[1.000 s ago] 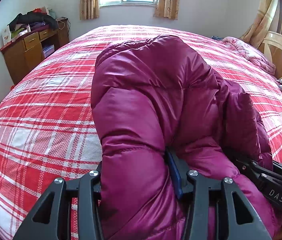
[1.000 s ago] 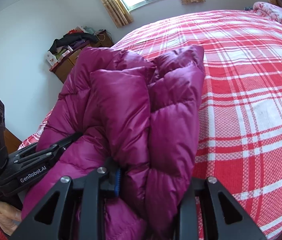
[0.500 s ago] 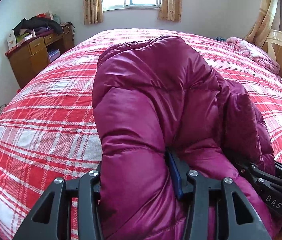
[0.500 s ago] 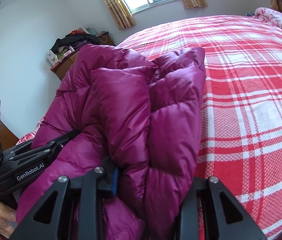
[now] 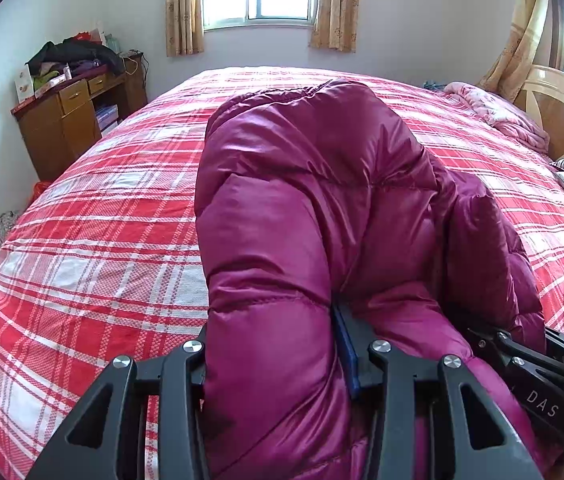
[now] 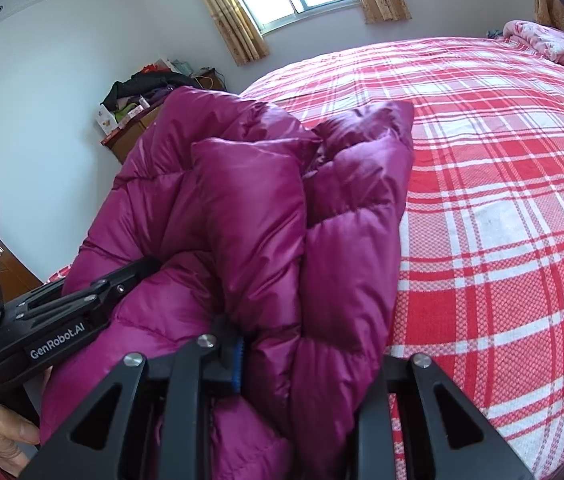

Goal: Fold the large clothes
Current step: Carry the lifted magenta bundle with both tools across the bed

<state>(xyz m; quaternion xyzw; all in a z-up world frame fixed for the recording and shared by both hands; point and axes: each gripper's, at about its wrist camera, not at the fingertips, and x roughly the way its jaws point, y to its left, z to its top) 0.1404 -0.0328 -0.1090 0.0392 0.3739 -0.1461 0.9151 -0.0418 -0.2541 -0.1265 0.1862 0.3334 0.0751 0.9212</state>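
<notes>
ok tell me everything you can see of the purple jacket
The jacket is a magenta quilted puffer with a shiny, slippery-looking shell and stitched, padded panels. It is bunched into thick folds, with one rounded fold at the far end. The left gripper and the right gripper each clamp a wad of it, the left jaws closing further. It is held over the red plaid bed; whether any part rests on the bed cannot be told.

Bed (image 5: 129, 216) carries a red-and-white plaid cover, spread flat across the whole surface. Magenta padded jacket (image 5: 322, 208) occupies the near middle; contact with the cover cannot be confirmed. Pink crumpled blanket (image 5: 498, 110) lies at the far right, near the wooden headboard (image 5: 562, 116).
</notes>
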